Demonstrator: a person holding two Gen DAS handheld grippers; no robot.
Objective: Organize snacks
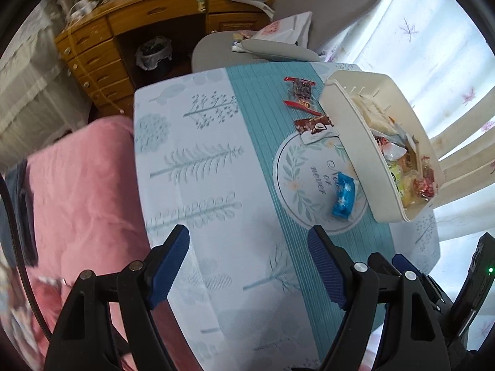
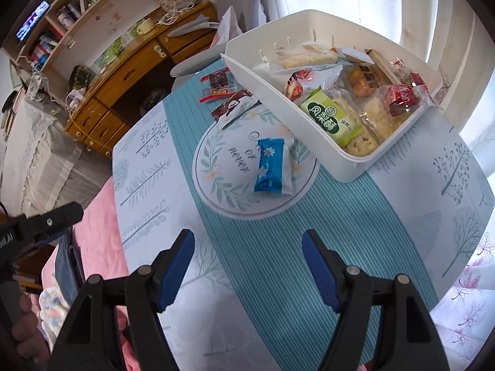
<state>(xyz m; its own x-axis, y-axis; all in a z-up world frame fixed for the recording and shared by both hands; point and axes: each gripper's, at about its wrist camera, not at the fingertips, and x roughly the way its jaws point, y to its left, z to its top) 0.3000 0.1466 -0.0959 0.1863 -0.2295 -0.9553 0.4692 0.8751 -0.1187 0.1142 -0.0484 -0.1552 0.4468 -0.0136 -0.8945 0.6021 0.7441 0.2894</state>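
Right wrist view shows the right gripper (image 2: pixel 247 266) spread wide and empty above the leaf-printed tablecloth (image 2: pixel 266 247), the blue foil snack packet (image 2: pixel 270 167) lying just beyond it, near the white plastic box (image 2: pixel 349 170) of wrapped snacks. Best approach, I judge: descend straight, straddle the packet's narrow width and pinch gently, since the glossy, puffy, crinkled wrapper may slip. The left gripper (image 1: pixel 247 266) is likewise spread and empty.
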